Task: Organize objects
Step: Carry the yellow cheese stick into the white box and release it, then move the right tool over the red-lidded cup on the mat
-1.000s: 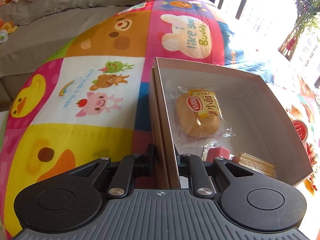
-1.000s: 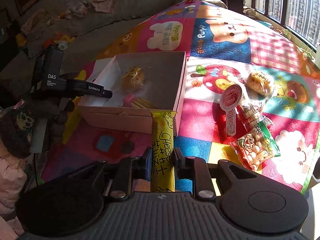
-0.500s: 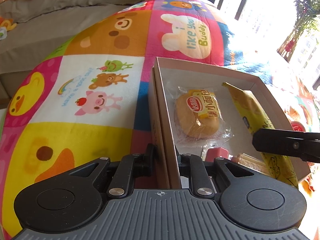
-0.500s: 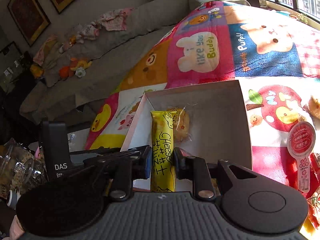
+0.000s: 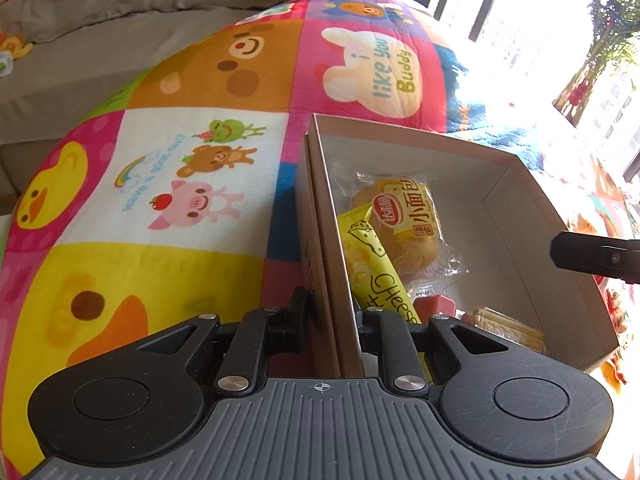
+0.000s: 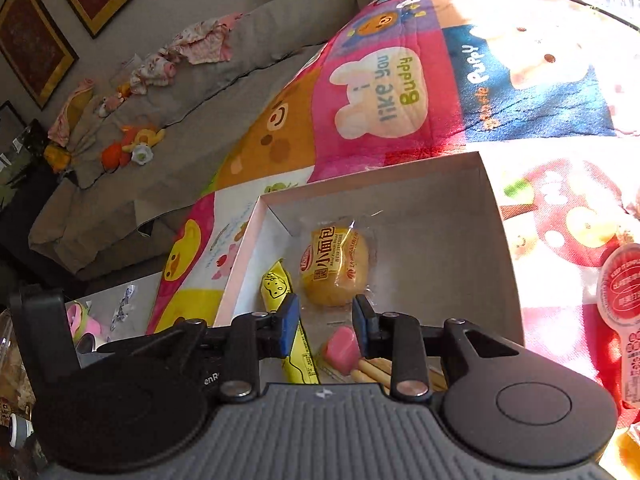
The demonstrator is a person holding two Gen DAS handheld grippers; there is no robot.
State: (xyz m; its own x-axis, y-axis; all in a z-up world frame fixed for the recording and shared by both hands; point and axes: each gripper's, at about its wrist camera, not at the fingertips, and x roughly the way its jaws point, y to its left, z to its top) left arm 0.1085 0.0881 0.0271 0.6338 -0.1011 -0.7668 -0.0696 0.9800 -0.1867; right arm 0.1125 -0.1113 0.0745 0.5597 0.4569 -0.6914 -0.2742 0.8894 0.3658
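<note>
A cardboard box (image 5: 516,208) (image 6: 496,216) sits on the colourful cartoon mat. Inside lie a wrapped small bread (image 5: 404,228) (image 6: 334,268), a yellow cheese stick packet (image 5: 376,268) (image 6: 288,320) along the left wall, a pink-capped item (image 6: 340,346) and a biscuit pack (image 5: 508,328). My left gripper (image 5: 332,316) is shut on the box's near-left wall. My right gripper (image 6: 326,322) is open and empty above the box, just over the cheese stick; one of its fingers (image 5: 596,258) shows at the right in the left wrist view.
A red-lidded snack cup (image 6: 624,296) lies on the mat right of the box. A grey sofa (image 6: 168,120) with toys and clothes runs behind the mat. Clutter sits on the floor at the left (image 6: 80,320).
My right gripper carried the yellow cheese stick over the box, opened and let it go; the packet now lies inside along the left wall. The left gripper kept its hold on the box.
</note>
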